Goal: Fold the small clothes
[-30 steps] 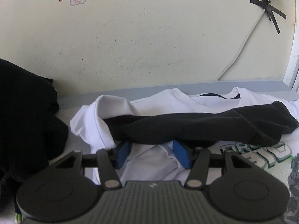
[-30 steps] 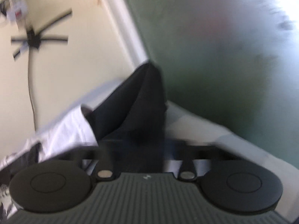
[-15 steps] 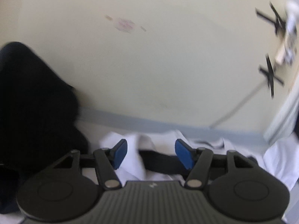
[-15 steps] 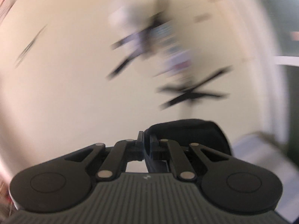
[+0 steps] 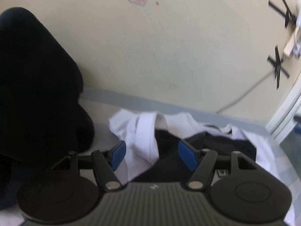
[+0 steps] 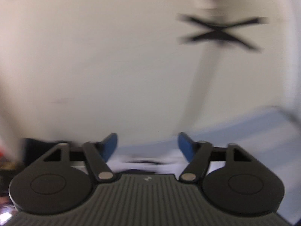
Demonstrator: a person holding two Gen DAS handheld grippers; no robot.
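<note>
In the left wrist view a small black garment (image 5: 216, 145) lies crumpled on a white T-shirt (image 5: 139, 130) on the grey table (image 5: 101, 137). My left gripper (image 5: 152, 155) is open and empty, just short of the black garment and the white shirt's edge. In the right wrist view, which is blurred, my right gripper (image 6: 147, 146) is open and empty, above a smeared patch of white and black cloth (image 6: 143, 163), facing the wall.
A large pile of black clothing (image 5: 35, 86) fills the left side against the cream wall (image 5: 169, 47). A white cable (image 5: 242, 98) taped with black crosses (image 5: 278, 66) runs down the wall. A white frame (image 5: 284, 113) stands at the right.
My right gripper was shut on the black garment and lifting it; now it is open and empty. The black garment lies bunched on the white shirt. My left gripper stays open and has drawn back.
</note>
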